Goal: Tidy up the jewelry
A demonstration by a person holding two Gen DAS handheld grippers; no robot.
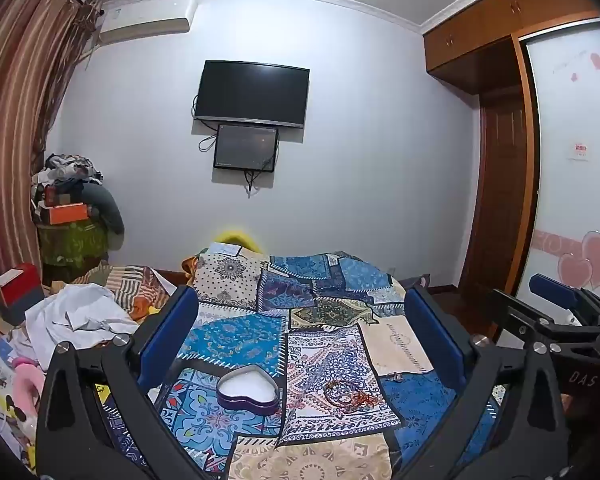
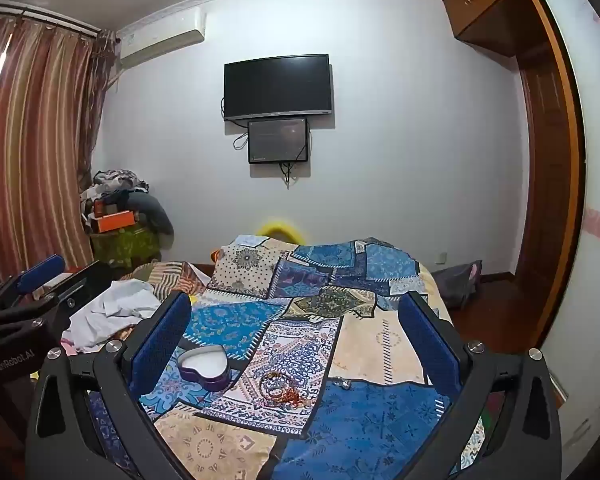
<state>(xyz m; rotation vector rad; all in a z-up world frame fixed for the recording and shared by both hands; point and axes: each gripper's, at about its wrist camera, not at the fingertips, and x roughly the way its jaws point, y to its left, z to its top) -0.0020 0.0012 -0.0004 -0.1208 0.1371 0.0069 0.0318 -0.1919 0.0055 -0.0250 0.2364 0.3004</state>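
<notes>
My left gripper (image 1: 300,332) hangs over the bed (image 1: 240,332) with its blue-padded fingers (image 1: 168,336) spread wide and nothing between them. Below lies a purple heart-shaped box (image 1: 249,390), open, with a white lining. Right of it, apart, a tangle of bracelets (image 1: 350,394) rests on the patchwork quilt. My right gripper (image 1: 556,312) shows at the right edge.

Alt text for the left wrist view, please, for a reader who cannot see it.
The open left gripper hangs above a patchwork bedspread, nothing between its jaws. Below lie an open heart-shaped box and, to its right, a tangle of jewelry. A dark TV is on the far wall, and the right gripper shows at the right edge.
</notes>
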